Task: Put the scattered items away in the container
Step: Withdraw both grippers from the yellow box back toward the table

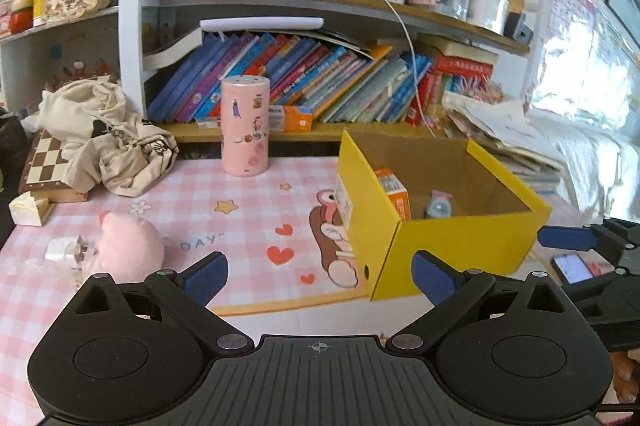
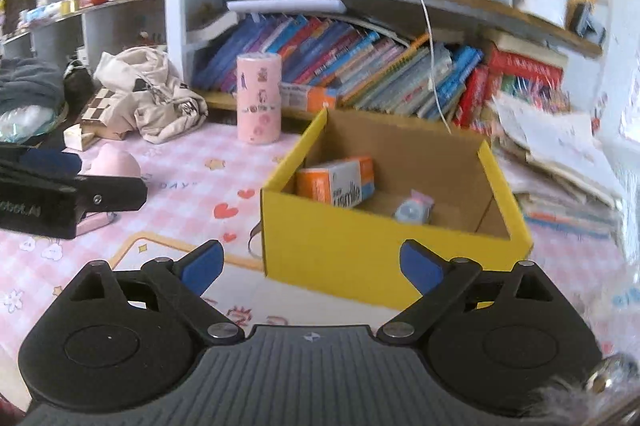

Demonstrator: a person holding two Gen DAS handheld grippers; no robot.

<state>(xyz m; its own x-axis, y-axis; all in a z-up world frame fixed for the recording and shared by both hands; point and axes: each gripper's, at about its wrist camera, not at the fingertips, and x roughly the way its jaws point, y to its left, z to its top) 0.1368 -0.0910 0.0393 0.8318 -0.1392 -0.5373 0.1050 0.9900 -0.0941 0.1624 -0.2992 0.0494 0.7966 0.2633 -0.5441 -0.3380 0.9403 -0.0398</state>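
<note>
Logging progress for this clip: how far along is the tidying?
Done: an orange box and a small round item lie in the yellow container. In hand: nothing; left tongs and right tongs are open and empty. Left: pink plush and pink canister on the mat.

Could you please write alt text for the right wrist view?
Open, empty tongs face a yellow box holding an orange carton and a small round item. A pink canister stands behind it on the pink checked mat.

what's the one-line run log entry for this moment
left hand-held gripper: open, empty | right hand-held gripper: open, empty | yellow box: orange carton, small round item inside | pink plush: on mat
</note>
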